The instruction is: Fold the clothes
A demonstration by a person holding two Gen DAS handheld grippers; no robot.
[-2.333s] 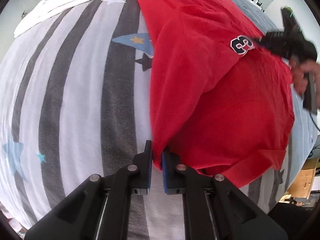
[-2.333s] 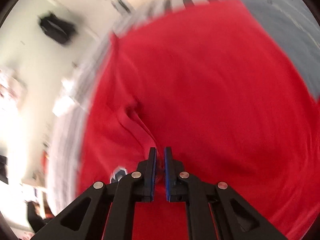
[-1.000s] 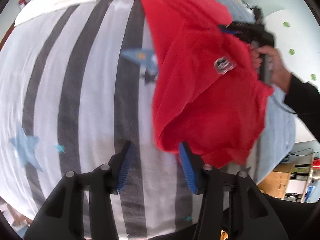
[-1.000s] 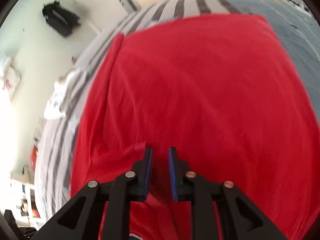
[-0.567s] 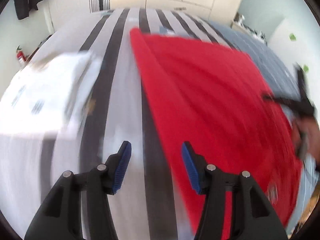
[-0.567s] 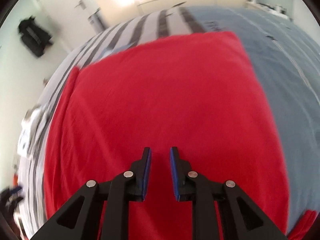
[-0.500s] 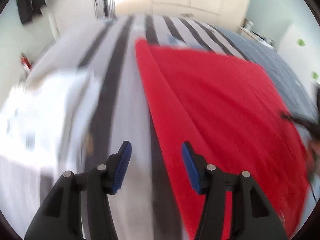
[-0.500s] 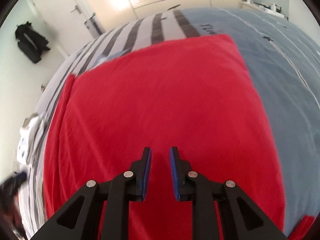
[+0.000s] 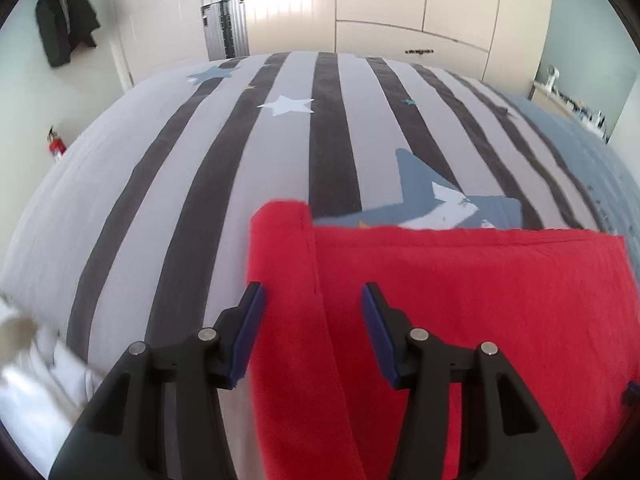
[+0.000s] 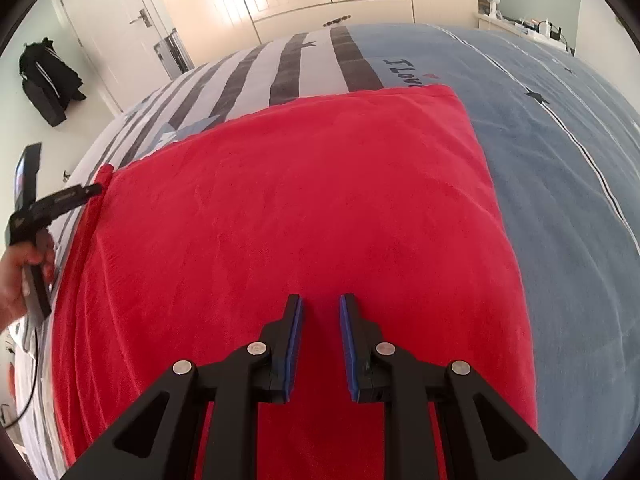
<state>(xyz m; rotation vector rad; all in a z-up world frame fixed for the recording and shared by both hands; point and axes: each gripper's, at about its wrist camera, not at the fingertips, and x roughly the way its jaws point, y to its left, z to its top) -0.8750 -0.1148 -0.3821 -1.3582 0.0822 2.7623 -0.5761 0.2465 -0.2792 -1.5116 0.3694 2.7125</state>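
Note:
A red garment [image 10: 300, 220] lies flat on the bed as a broad folded rectangle. In the left wrist view its far left corner [image 9: 280, 240] shows a narrow doubled strip along the left edge. My left gripper [image 9: 312, 292] hovers over that strip, its jaws closing; the cloth lies below them and the pads do not press on it. The right wrist view shows the same gripper [image 10: 94, 189] at the garment's left edge, held by a hand [image 10: 24, 264]. My right gripper [image 10: 320, 304] hangs above the near middle of the garment with a narrow gap and nothing in it.
The bed cover is grey-and-white striped with stars [image 9: 200, 180] and plain blue on the right [image 10: 560, 160]. A white garment [image 9: 24, 392] lies at the near left. Beyond the bed are wardrobe doors [image 9: 400, 0], a hanging black jacket [image 9: 64, 32] and a fire extinguisher [image 9: 56, 146].
Both grippers let go of the red garment, which now lies folded flat. The left gripper swept along its left edge to the far corner. The right one drifted over its middle.

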